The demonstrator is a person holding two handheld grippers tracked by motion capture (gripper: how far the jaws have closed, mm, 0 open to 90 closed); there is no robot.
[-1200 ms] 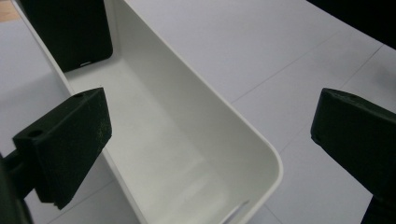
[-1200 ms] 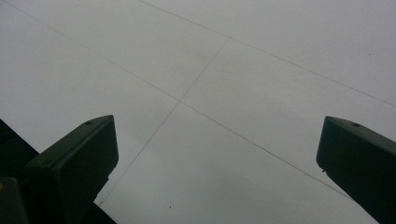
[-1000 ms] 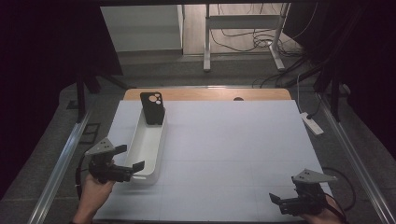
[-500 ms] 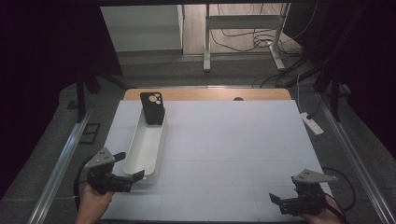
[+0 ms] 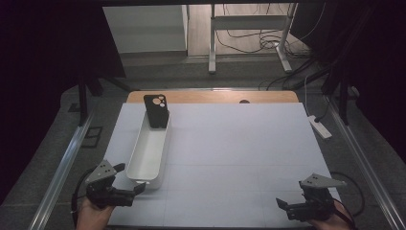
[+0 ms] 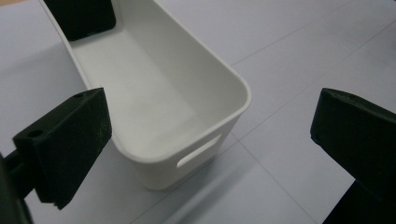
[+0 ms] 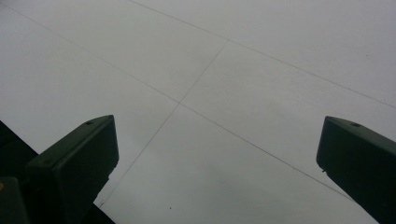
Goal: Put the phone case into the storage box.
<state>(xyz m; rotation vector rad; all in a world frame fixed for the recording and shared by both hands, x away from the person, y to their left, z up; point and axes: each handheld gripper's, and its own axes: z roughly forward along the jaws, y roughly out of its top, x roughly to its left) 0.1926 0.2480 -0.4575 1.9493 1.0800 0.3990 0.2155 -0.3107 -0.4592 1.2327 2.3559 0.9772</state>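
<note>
**Left gripper at the near end of the white bin**

We see a long white bin [image 5: 149,152] lying on the pale table cover [image 5: 239,158], with its length running away from us, on the left part of the table. A black phone case [image 5: 156,110] stands at the far end of the bin, leaning against its end wall, with the camera holes turned to us.

Our left gripper [image 5: 128,191] is at the near left corner of the table, just beside the near end of the bin. Its jaws are spread wide and hold nothing. In the left gripper view the rounded near end of the bin, with its slot handle [image 6: 198,150], lies between the two jaws, and they do not touch it.

Our right gripper [image 5: 287,205] is at the near right corner, well apart from the bin. Its jaws are also spread and empty, over the bare cover.
</note>
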